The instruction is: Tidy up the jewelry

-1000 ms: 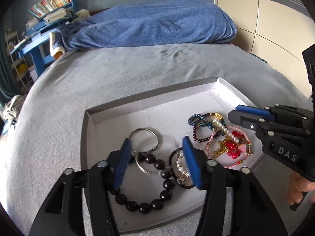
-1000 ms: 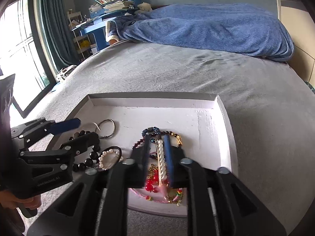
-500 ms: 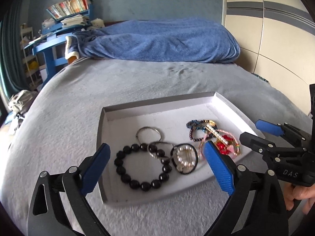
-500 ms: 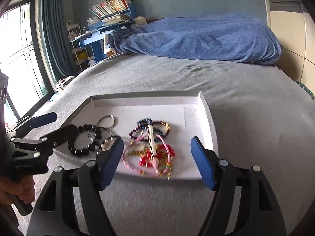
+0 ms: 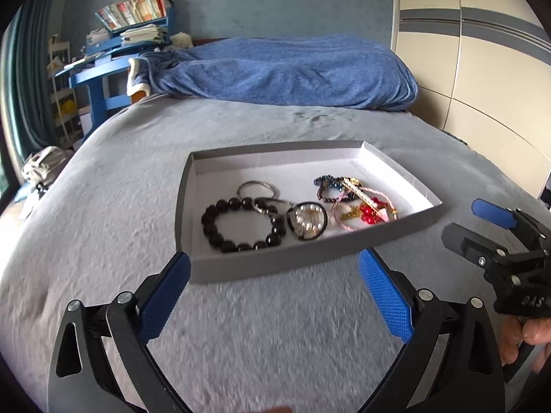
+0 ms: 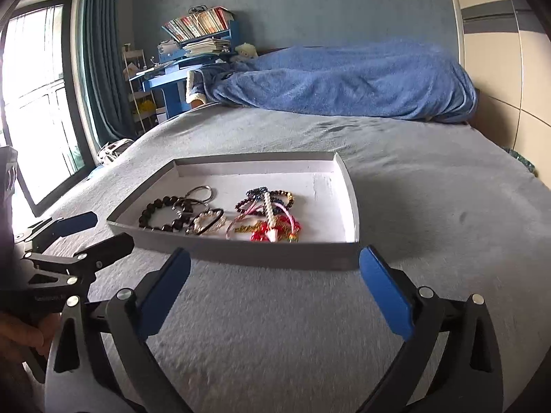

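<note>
1. Left gripper (image 5: pixel 273 296): jaws spread wide, nothing held, hovering over the grey bed cover just in front of the tray's near wall.
2. Right gripper (image 6: pixel 273 292): also wide open and empty, in front of the tray's near wall, more toward its right corner.
3. Tray (image 5: pixel 184 203): shallow grey box lying flat on the bed cover (image 5: pixel 103 206), with all jewelry inside it.
4. In the tray's left part: black bead bracelet (image 5: pixel 241 223), touching a thin metal ring (image 5: pixel 256 189) at its far side.
5. At the tray's middle: black loop with pearls (image 5: pixel 307 221), just beside the bead bracelet.
6. In the tray's right part: tangled pile (image 5: pixel 358 199) of dark beads, pink cord, pearl strand and red pieces, lying one over another.
7. Judged as nearly done or paused, since both grippers are outside the tray.
8. Possible trouble: picking one piece from the pile could lift the neighbours too, because the cords cross each other.
9. Possible trouble: pushing down on the tray's thin wall could tip it, because the soft cover gives no firm support.
10. Possible trouble: the thin ring lies flat, so the pads may slide over it.
</note>
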